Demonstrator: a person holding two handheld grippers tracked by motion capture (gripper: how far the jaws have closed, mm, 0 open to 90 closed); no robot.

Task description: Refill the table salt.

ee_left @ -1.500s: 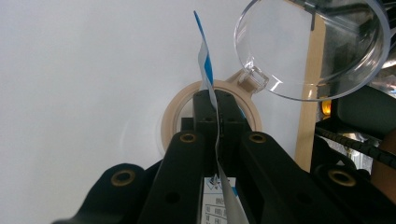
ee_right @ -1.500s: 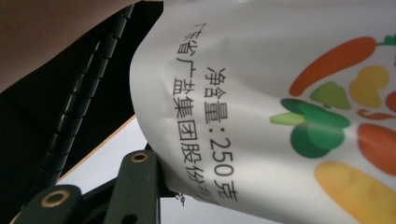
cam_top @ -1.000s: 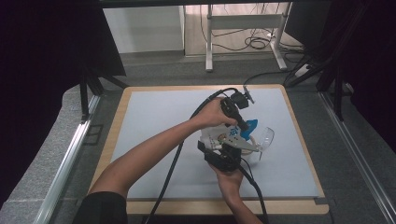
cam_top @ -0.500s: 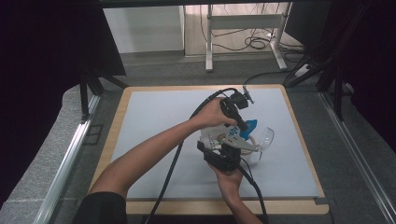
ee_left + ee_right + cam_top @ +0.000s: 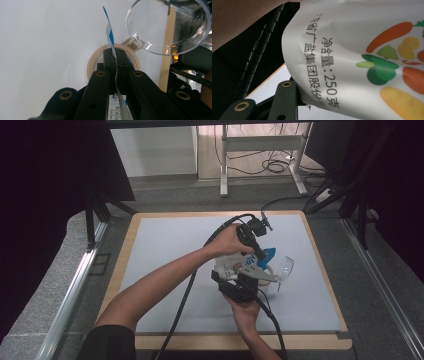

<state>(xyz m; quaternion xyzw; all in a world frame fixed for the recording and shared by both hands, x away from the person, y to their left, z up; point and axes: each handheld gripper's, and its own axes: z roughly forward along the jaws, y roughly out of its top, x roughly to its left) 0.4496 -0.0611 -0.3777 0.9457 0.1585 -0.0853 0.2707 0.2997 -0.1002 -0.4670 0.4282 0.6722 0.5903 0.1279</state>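
A white pouch (image 5: 229,265) with a blue top edge hangs between my two grippers over the pale mat. My left gripper (image 5: 261,256) reaches in from above. In the left gripper view its jaws (image 5: 115,58) are shut on the pouch's thin blue-and-white edge (image 5: 109,32). Directly below stands a beige-rimmed jar (image 5: 92,65) with its clear hinged lid (image 5: 167,25) swung open. My right gripper (image 5: 244,279) holds the pouch from the near side. In the right gripper view one finger (image 5: 286,97) lies against the pouch (image 5: 362,50), which is printed with vegetables and black text.
The jar (image 5: 270,274) and its open lid (image 5: 285,265) sit right of centre on the pale mat (image 5: 165,250), which lies on a wooden board (image 5: 326,285). Black cables trail toward the person from both grippers. A table frame stands on the floor beyond.
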